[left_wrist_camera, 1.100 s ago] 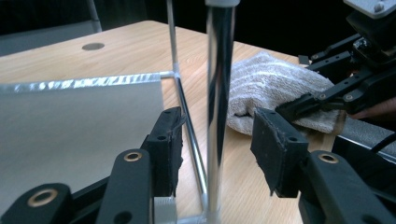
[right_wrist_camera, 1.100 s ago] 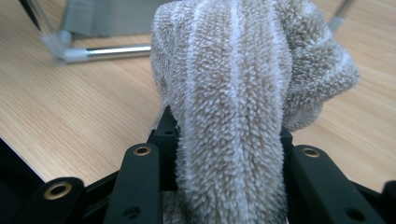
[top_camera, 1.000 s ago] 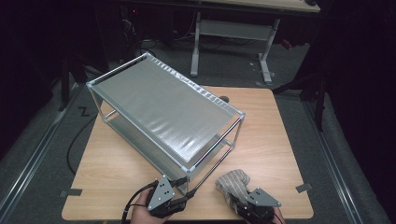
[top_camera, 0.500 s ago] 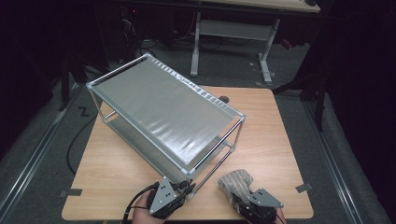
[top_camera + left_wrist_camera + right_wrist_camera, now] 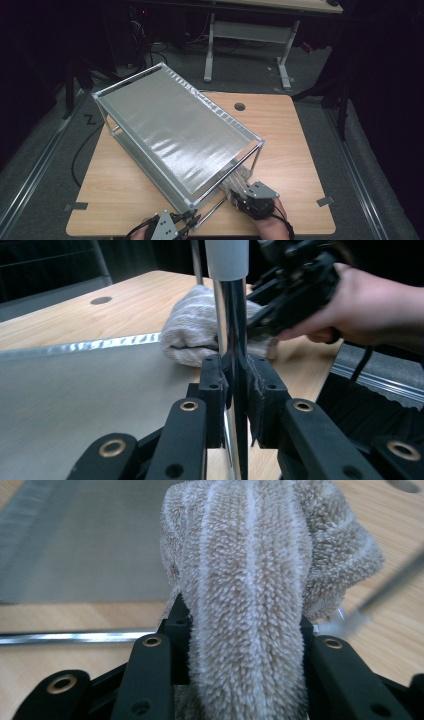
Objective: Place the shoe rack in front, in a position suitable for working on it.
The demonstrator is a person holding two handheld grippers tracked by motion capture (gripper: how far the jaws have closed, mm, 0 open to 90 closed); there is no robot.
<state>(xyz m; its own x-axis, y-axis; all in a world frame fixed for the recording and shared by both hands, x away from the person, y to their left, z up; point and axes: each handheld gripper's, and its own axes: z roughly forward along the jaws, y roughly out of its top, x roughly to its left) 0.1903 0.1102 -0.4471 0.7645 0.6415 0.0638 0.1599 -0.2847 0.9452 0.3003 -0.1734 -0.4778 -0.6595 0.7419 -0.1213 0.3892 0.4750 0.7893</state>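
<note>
A two-tier metal wire rack [image 5: 175,137] sits at a slant on the wooden tabletop [image 5: 295,130], its near corner close to the front edge. The left gripper [image 5: 235,385] has its jaws closed tight on the rack's chrome corner post [image 5: 231,315] at that corner. The right gripper [image 5: 240,630], held in a hand [image 5: 372,310], has its jaws clamped on a beige striped towel [image 5: 250,580], which lies bunched at the rack's lower shelf [image 5: 75,385] just beside the post
</note>
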